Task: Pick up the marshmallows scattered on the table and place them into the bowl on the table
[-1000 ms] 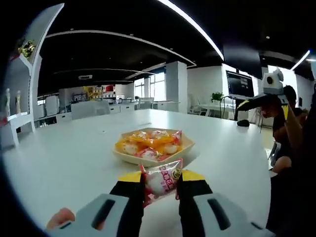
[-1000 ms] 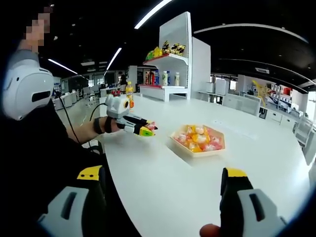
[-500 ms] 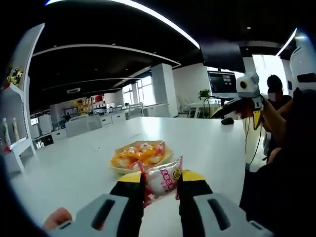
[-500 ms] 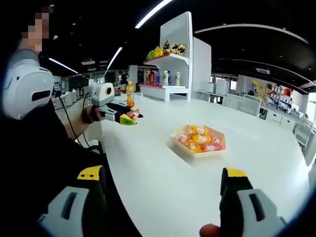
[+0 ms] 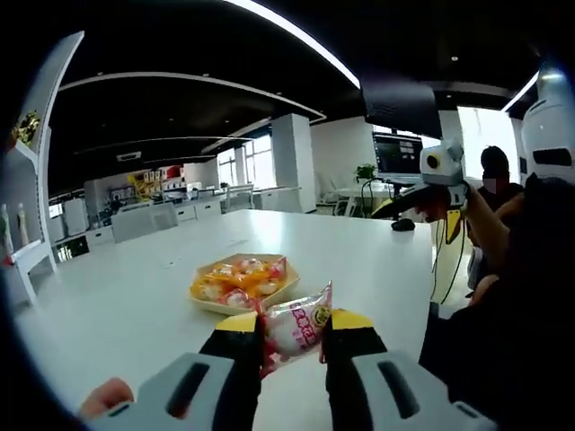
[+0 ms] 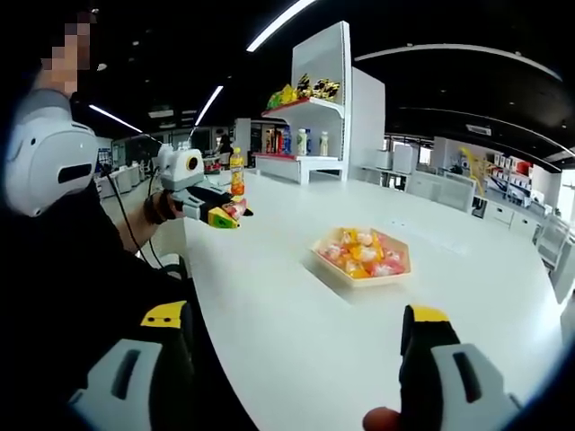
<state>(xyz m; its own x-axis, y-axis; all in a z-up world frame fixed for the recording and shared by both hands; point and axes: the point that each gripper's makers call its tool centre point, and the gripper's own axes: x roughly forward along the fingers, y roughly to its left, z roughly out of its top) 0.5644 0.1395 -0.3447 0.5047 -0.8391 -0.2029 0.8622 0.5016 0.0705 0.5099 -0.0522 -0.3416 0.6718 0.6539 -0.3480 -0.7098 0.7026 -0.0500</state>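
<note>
Wrapped marshmallow [image 5: 295, 329] pinched between the yellow-tipped jaws of the left hand-held gripper [image 5: 292, 334], held up off the counter [image 5: 117, 305], on the near side of the bowl [image 5: 239, 280]. Pink print and a small yellow badge on the clear wrapper. Same left hand-held gripper [image 6: 229, 214] seen from the right gripper view, well left of the bowl [image 6: 362, 254], out past the counter edge, pink wrapper showing at its tips. Bowl shallow, pale, angular, set on the counter and heaped with orange, pink and white wrapped sweets. Right hand-held gripper [image 6: 296, 346] released, jaws standing wide apart with nothing between them, low over the counter [image 6: 296, 305] on the near side of the bowl. Also seen in the left gripper view as the right hand-held gripper [image 5: 422, 193], raised far to the right of the bowl. White shelf [image 6: 310, 108] with bottles and packets beyond the bowl.
</note>
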